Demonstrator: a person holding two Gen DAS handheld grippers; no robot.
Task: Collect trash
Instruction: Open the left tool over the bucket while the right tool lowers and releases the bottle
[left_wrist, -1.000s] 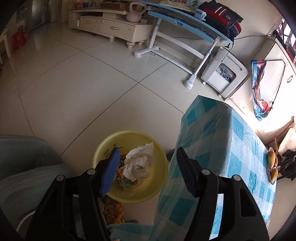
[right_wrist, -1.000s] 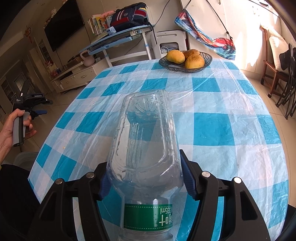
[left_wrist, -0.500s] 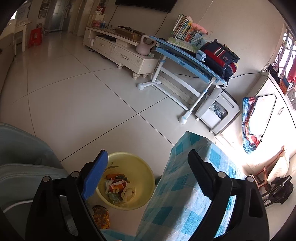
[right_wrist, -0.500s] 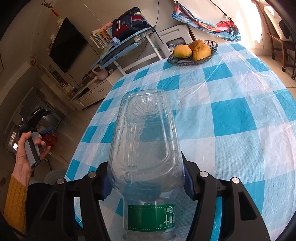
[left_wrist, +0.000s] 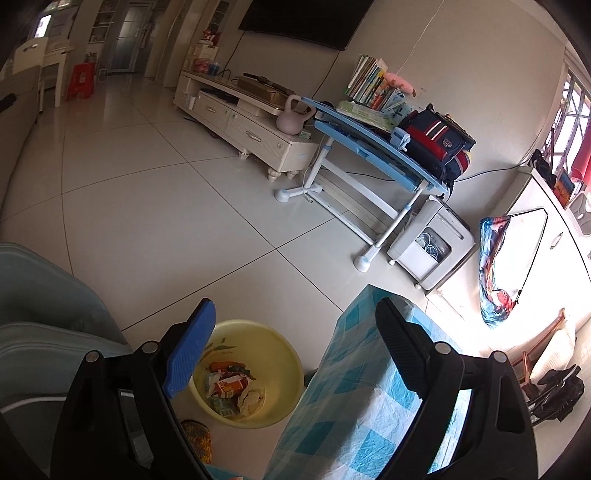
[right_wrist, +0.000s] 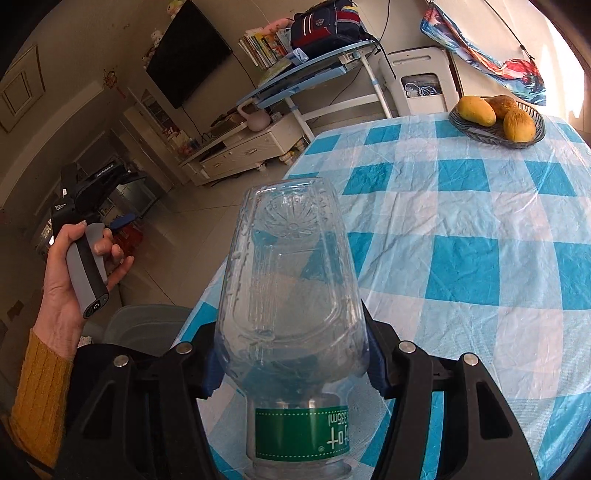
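Note:
My right gripper (right_wrist: 291, 365) is shut on a clear, empty plastic bottle (right_wrist: 291, 277) with a green label, its base pointing away from me above the left edge of the checked tablecloth (right_wrist: 461, 258). My left gripper (left_wrist: 291, 347) is open and holds nothing. It hangs above the floor beside the table's corner (left_wrist: 354, 398). Below it, the yellow basin (left_wrist: 282, 373) holds wrappers and crumpled paper (left_wrist: 232, 387). In the right wrist view a hand (right_wrist: 66, 280) in a mustard sleeve holds the left gripper out to the left of the table.
A dark bowl of fruit (right_wrist: 496, 122) stands at the table's far side. A pale grey-green seat (left_wrist: 37, 314) is left of the basin. A blue desk with a backpack (left_wrist: 369, 155), a white unit (left_wrist: 432, 251) and a TV cabinet (left_wrist: 240, 118) line the far wall.
My left gripper has risen and tilted up from the basin, and its jaws stand wider. My right gripper has swung left with the bottle towards the table's left edge.

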